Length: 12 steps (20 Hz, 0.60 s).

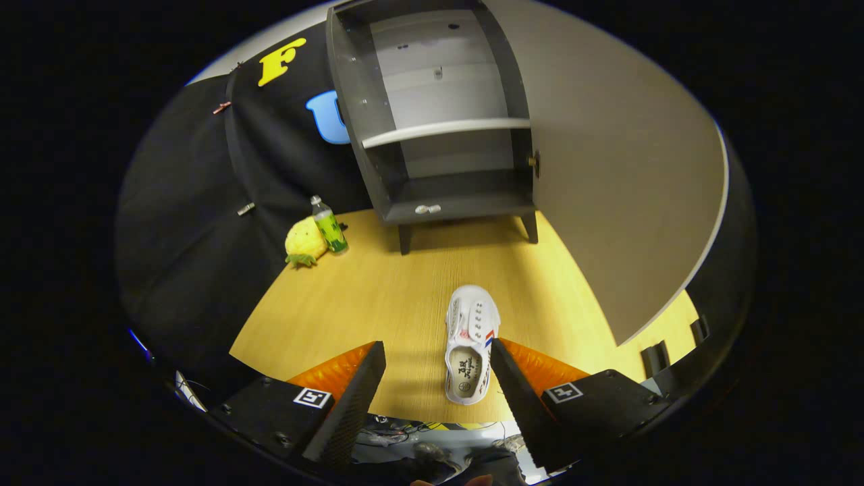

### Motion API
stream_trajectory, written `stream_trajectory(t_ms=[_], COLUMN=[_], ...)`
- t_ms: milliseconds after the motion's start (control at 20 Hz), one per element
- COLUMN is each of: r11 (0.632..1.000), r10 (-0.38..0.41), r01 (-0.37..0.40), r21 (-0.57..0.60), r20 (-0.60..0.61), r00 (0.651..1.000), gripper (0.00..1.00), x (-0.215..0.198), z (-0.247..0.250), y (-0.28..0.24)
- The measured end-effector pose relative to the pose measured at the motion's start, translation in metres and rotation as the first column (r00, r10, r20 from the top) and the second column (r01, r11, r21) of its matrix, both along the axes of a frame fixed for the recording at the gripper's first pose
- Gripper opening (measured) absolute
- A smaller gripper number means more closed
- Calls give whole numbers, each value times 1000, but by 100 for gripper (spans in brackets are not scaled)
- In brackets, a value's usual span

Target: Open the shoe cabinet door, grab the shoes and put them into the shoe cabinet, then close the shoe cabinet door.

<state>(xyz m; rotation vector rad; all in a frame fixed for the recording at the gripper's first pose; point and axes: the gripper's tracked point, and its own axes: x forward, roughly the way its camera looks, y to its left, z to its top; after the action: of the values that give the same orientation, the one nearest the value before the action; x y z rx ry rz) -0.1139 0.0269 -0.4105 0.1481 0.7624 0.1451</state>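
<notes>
A white sneaker [470,341] lies on the wooden table [378,297], toe pointing toward the cabinet, heel near the table's front edge. It sits between my fingers, close to the right one, with nothing pressing on it. My gripper [437,354] is open, hovering above the table's front edge. Beyond the shoe stands the dark shoe cabinet [439,121] on short legs, its inside showing one pale shelf [445,131] and a bare bottom compartment. Its door [621,169] is swung wide open to the right.
A yellow pineapple plush [305,241] and a green bottle [329,225] stand left of the cabinet by the black cloth wall. Two small pale items [428,209] lie on the cabinet's bottom front edge. Cables hang below the table's front edge.
</notes>
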Motion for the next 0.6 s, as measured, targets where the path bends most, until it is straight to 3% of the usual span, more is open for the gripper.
stream_trajectory(t_ms=[250,350,450,600], r11=[1000,1000,999,998], r10=[-4,-18,-25,-64], r01=[4,19,28,63], r21=[2,8,20,-11], r20=[-84,-121,-126,-63], r00=[996,992,992,996], gripper=[97,90,89,73], x=[13,14,26,50], z=[-82,-108,-128,-142], y=[10,14,23,23])
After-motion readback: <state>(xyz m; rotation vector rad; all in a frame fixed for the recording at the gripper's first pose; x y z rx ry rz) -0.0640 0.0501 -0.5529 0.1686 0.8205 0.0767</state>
